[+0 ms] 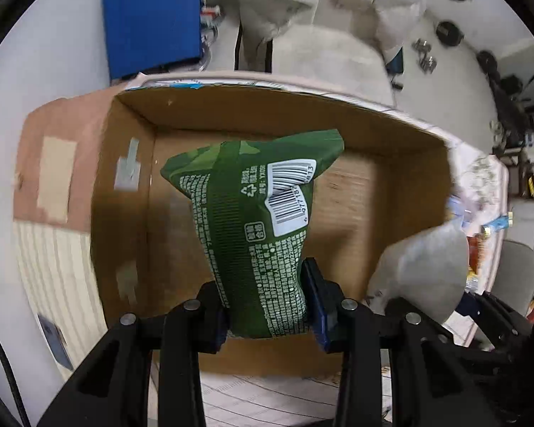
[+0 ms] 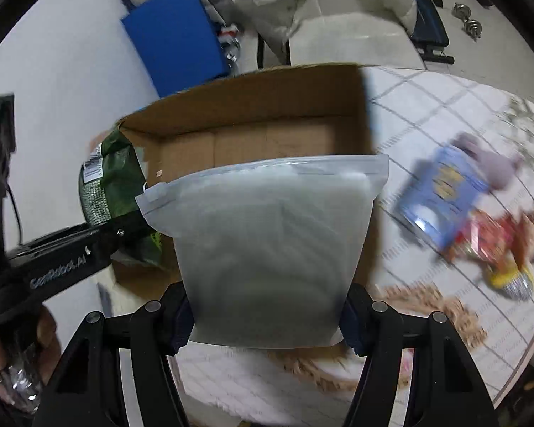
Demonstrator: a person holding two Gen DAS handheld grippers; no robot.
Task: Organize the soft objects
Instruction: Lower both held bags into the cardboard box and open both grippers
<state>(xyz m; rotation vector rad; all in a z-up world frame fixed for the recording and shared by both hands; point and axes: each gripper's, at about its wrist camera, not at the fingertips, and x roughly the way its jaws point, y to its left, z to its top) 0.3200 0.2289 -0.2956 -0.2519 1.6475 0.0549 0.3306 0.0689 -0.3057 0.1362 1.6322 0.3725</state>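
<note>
My left gripper (image 1: 268,306) is shut on a green snack bag (image 1: 256,220) with a white barcode label, held above the open cardboard box (image 1: 124,185). The green bag also shows in the right wrist view (image 2: 112,181) at the box's left side. My right gripper (image 2: 267,313) is shut on a frosted zip pouch (image 2: 270,242) holding something grey, held over the near edge of the same box (image 2: 284,106). The pouch shows at the right in the left wrist view (image 1: 420,274). The box floor looks bare.
A blue packet (image 2: 441,199), a red packet (image 2: 495,242) and a purple soft item (image 2: 487,163) lie on the white patterned tablecloth (image 2: 427,106) to the right. A tan woven mat (image 2: 430,306) lies near me. A blue panel (image 1: 153,17) and a white padded coat (image 1: 331,3) stand behind the box.
</note>
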